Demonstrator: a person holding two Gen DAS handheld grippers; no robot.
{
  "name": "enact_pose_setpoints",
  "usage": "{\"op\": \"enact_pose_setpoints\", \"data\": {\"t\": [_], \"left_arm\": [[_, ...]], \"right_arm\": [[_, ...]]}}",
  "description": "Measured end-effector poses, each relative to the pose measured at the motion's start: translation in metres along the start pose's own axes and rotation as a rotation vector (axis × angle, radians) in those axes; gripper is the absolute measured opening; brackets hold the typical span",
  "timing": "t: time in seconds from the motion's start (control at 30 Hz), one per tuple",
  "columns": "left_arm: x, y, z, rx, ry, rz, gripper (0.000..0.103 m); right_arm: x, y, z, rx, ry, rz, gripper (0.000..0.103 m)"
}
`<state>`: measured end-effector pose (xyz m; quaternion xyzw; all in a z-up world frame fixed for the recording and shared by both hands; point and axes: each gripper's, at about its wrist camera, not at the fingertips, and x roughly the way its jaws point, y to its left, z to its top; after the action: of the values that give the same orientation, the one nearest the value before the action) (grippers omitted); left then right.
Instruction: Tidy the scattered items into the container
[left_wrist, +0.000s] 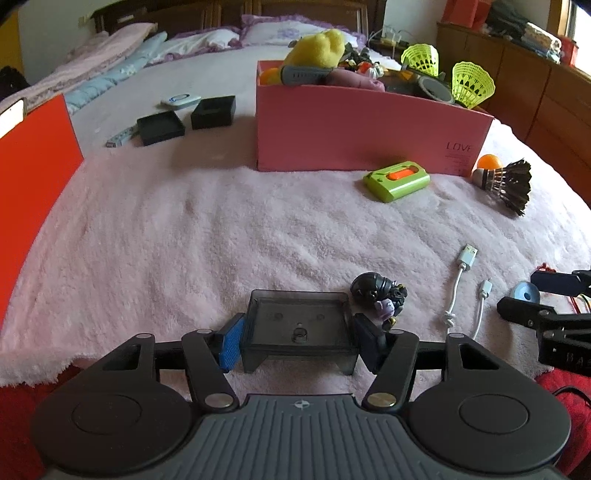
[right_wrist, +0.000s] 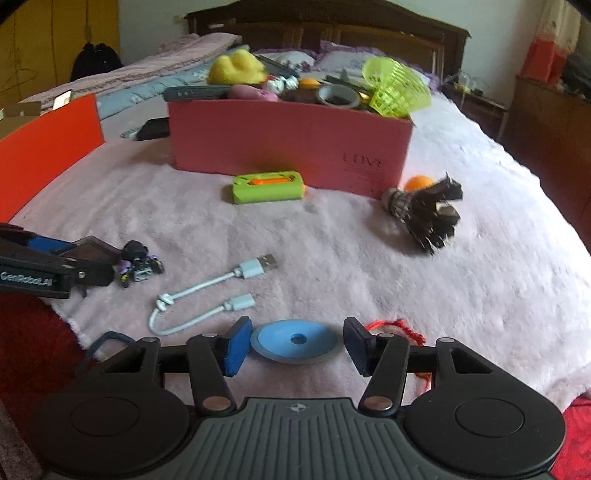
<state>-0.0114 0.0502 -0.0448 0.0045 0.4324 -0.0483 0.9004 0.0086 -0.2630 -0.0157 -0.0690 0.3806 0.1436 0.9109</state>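
My left gripper (left_wrist: 299, 341) is shut on a smoky clear plastic box (left_wrist: 299, 325) that rests on the pink blanket. A small black toy figure (left_wrist: 380, 293) lies just right of it. My right gripper (right_wrist: 293, 347) is open, with a blue disc (right_wrist: 295, 341) between its pads; the left pad touches the disc and the right pad stands apart. The pink container (left_wrist: 365, 129) stands at the far middle, filled with toys; it also shows in the right wrist view (right_wrist: 288, 142). A white USB cable (right_wrist: 207, 291) lies between the grippers.
A green and orange case (right_wrist: 267, 186), a black shuttlecock (right_wrist: 424, 210) and an orange ball (right_wrist: 419, 182) lie in front of the container. Two black trays (left_wrist: 184, 120) lie far left. An orange board (left_wrist: 29, 166) stands at the left. Red string (right_wrist: 399, 328) lies by my right gripper.
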Motion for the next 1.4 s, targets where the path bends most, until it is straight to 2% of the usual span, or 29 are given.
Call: {"op": "enact_pose_setpoints", "data": {"t": [0.17, 0.6, 0.67, 0.7, 0.73, 1.1, 1.4], "left_arm": [[0.002, 0.000, -0.001, 0.008, 0.002, -0.003, 0.063], [0.003, -0.006, -0.002, 0.010, -0.002, 0.007, 0.065], [0.002, -0.005, -0.001, 0.004, -0.004, 0.009, 0.061], [0.001, -0.005, -0.001, -0.001, -0.006, 0.008, 0.061], [-0.001, -0.004, 0.000, -0.007, -0.008, 0.003, 0.061], [-0.023, -0.007, 0.009, -0.010, -0.059, -0.006, 0.061], [-0.031, -0.012, 0.008, 0.002, -0.069, -0.008, 0.061]], "right_arm": [[0.002, 0.007, -0.002, -0.035, 0.010, 0.006, 0.059], [0.009, -0.004, -0.005, 0.039, 0.034, 0.028, 0.066], [0.009, -0.003, -0.004, 0.030, 0.035, 0.026, 0.064], [0.008, -0.002, -0.003, 0.024, 0.034, 0.030, 0.059], [0.008, -0.001, -0.003, 0.018, 0.033, 0.031, 0.058], [-0.006, 0.004, 0.003, 0.008, 0.010, 0.032, 0.057], [-0.009, 0.006, 0.000, 0.012, 0.014, 0.037, 0.057]]}}
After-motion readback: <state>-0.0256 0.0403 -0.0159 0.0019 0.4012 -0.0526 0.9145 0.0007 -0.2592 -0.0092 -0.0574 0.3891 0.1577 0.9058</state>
